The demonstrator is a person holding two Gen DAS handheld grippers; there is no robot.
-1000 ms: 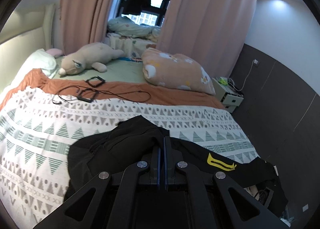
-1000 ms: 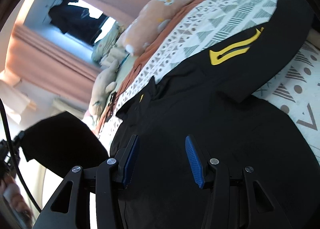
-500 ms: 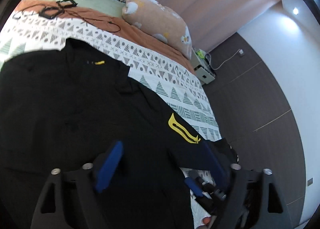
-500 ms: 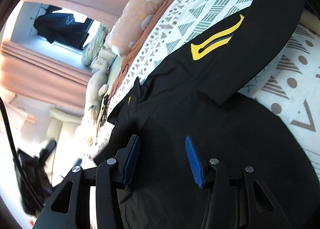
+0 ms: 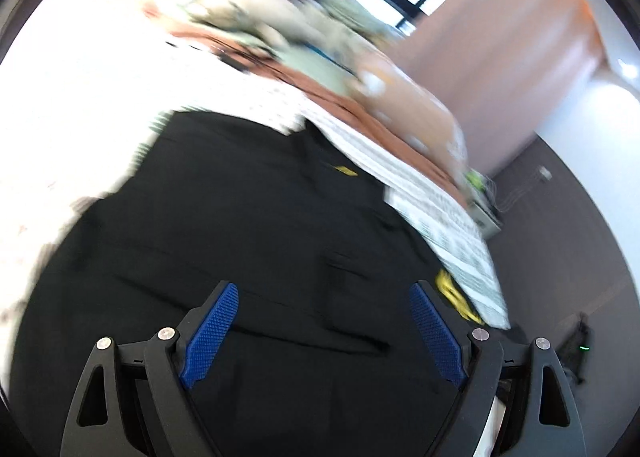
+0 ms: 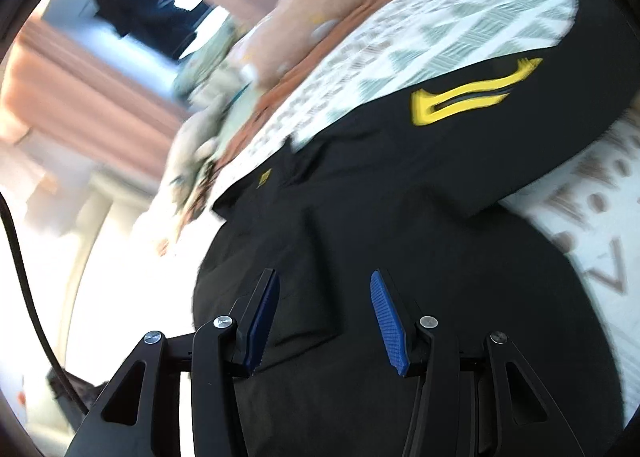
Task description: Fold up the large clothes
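A large black garment [image 5: 260, 217] with a yellow sleeve logo [image 5: 456, 295] and a small yellow tag [image 5: 346, 170] lies spread on the bed. My left gripper [image 5: 323, 289] hovers low over its near part, jaws wide open, with only flat cloth showing between the blue pads [image 5: 212, 329]. In the right wrist view the same garment [image 6: 400, 217] fills the lower frame, its logo [image 6: 472, 93] on the sleeve at upper right. My right gripper [image 6: 325, 275] stands half open above the cloth, and nothing is pinched between its pads. Both views are blurred.
The patterned bedspread [image 5: 440, 213] stretches out beyond the garment, with a peach pillow [image 5: 420, 113] and a plush toy [image 5: 272, 13] near the headboard. A nightstand [image 5: 486, 213] stands at the bed's far right corner. Pink curtains [image 5: 520, 57] hang by the window.
My left gripper was shut on lifted black cloth, then opened wide and dropped low over the garment, which now lies flat. The right gripper kept its half-open jaws and rolled slightly.
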